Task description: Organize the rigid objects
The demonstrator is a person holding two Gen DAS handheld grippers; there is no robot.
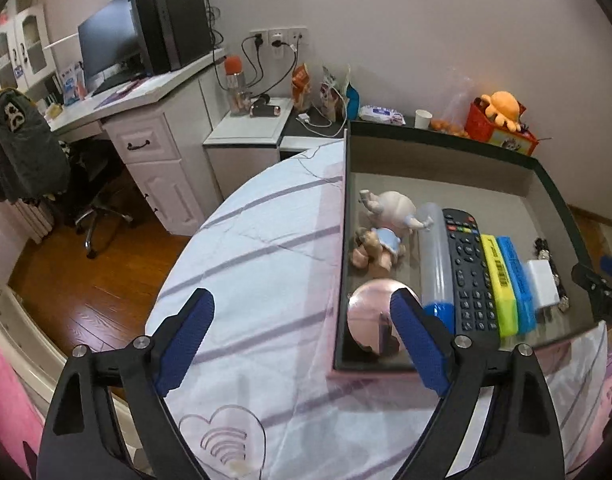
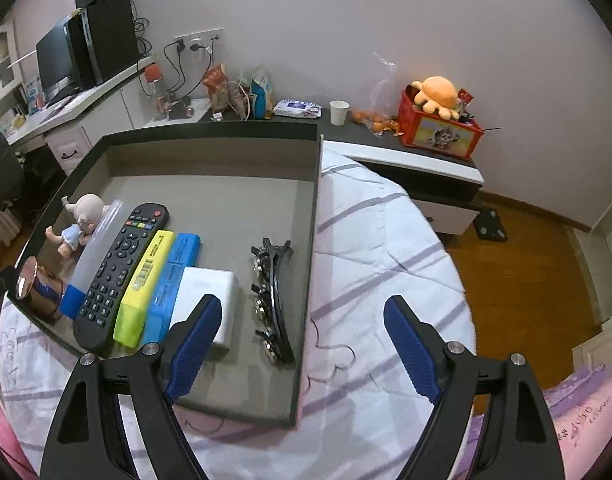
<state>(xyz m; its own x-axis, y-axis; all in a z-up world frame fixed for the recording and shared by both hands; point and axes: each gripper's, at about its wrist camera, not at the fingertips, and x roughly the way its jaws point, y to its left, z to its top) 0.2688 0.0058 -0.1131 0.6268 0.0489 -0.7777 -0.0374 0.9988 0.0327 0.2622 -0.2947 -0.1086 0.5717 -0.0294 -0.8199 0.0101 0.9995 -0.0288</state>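
two open grippers over a filled tray

both jaws stand spread, nothing between the blue pads. the left gripper straddles the left wall of the shallow dark-rimmed grey tray, the right gripper its right wall. inside, left to right: pale toy doll, shiny pink round tin, clear tube, black remote control, yellow block, blue block, white charger, black jewelled hair clip. the tray lies on a striped white bedsheet.
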